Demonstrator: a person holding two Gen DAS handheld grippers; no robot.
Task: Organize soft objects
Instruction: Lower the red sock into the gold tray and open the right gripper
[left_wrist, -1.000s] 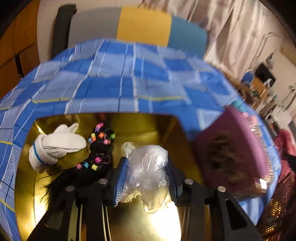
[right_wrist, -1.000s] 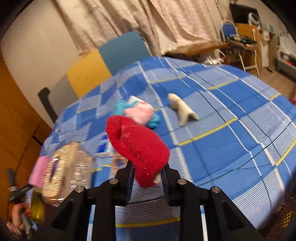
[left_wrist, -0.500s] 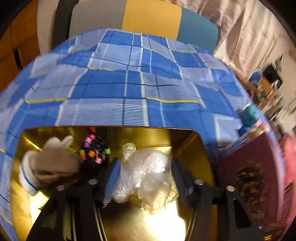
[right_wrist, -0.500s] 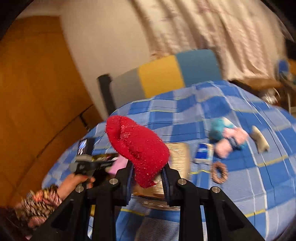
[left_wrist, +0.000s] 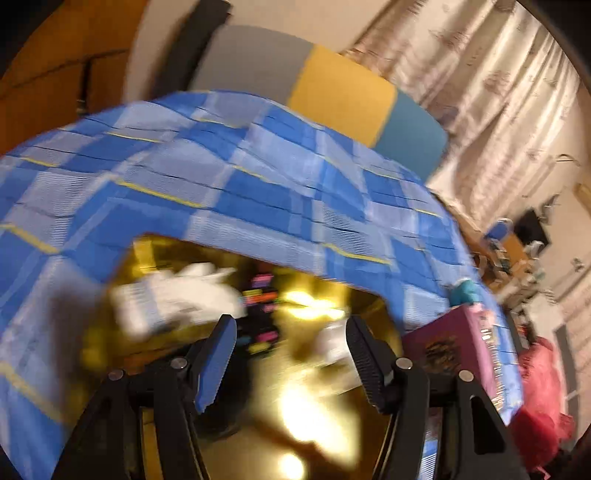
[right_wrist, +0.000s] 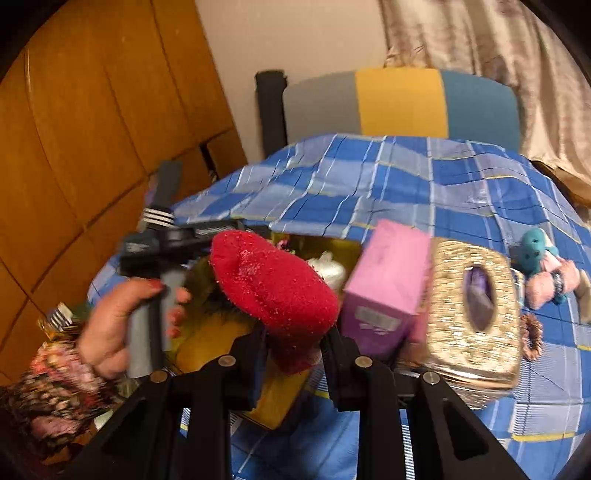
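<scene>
**Red sock heading for the gold box**

The right gripper (right_wrist: 291, 350) is clamped on a fuzzy red sock (right_wrist: 273, 284), hanging right over the shiny gold box (left_wrist: 332, 406). The left gripper (left_wrist: 291, 354) is opening with nothing between its jaws. In the box so far: 1 white glove (left_wrist: 173, 299), a dark bundle with neon clips (left_wrist: 260, 317), and something pale, too blurred to name. A teal and pink plush toy (right_wrist: 543, 266) is left on the blue plaid cloth (right_wrist: 369, 177).

Glossy gold tray (left_wrist: 325, 406), fuzzy red sock (right_wrist: 273, 284)

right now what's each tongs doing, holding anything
Left tongs: opening, nothing between the jaws, over the gold tray.
Right tongs: shut on the red sock.
</scene>
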